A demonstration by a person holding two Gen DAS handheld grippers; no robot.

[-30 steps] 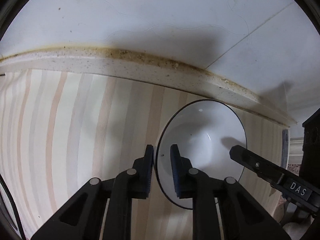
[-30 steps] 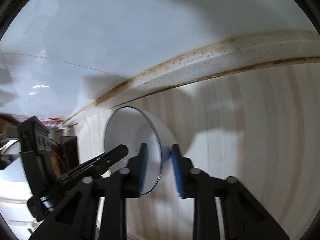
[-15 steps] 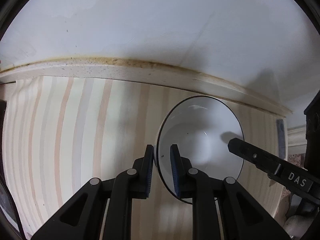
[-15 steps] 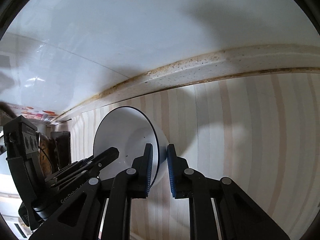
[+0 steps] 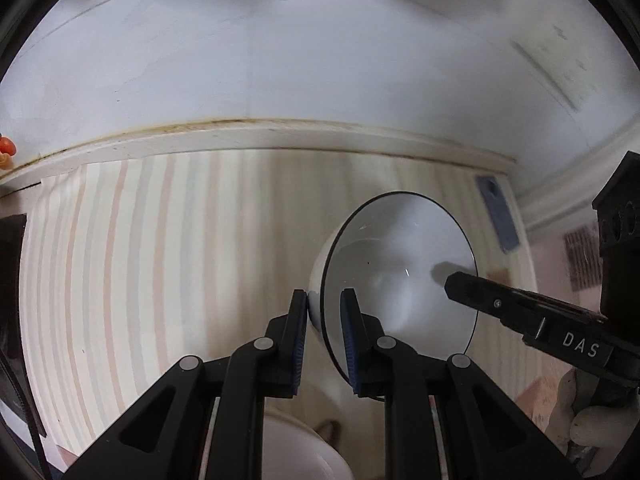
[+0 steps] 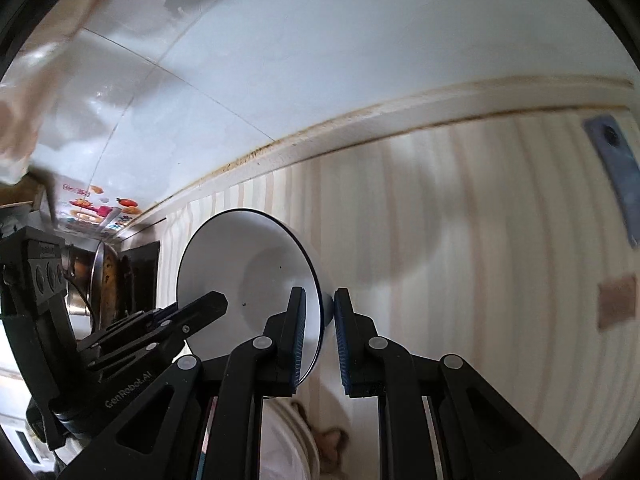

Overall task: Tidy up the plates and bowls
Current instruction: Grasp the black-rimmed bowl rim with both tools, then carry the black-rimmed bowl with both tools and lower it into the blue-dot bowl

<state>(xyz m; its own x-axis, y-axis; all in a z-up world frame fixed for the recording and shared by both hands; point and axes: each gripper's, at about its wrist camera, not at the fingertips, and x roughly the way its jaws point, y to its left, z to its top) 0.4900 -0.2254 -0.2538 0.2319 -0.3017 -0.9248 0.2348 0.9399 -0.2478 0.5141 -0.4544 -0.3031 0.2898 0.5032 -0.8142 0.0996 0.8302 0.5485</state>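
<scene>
Since a second ago I have lifted the bowl (image 5: 394,268) off the striped counter (image 5: 160,248) and tipped it, so both cameras now look from higher up and a pale dish (image 5: 296,452) has come into sight below my grippers. My left gripper (image 5: 324,328) pinches one side of the dark-edged rim, one pad outside the wall and one inside; my right gripper (image 6: 320,322) pinches the opposite side the same way, both narrowed onto the bowl.

Only the right wrist view shows the metal pots (image 6: 86,280) and the fruit sticker (image 6: 100,208) at the far left. In the left wrist view the sticker is only an orange bit at the left edge.

The counter is covered in pale stripes, backed by a stained ledge (image 5: 280,132) and a white tiled wall (image 5: 320,48). A blue patch (image 5: 498,216) lies on the covering.

I count one bowl, two grippers, one dish underneath.
</scene>
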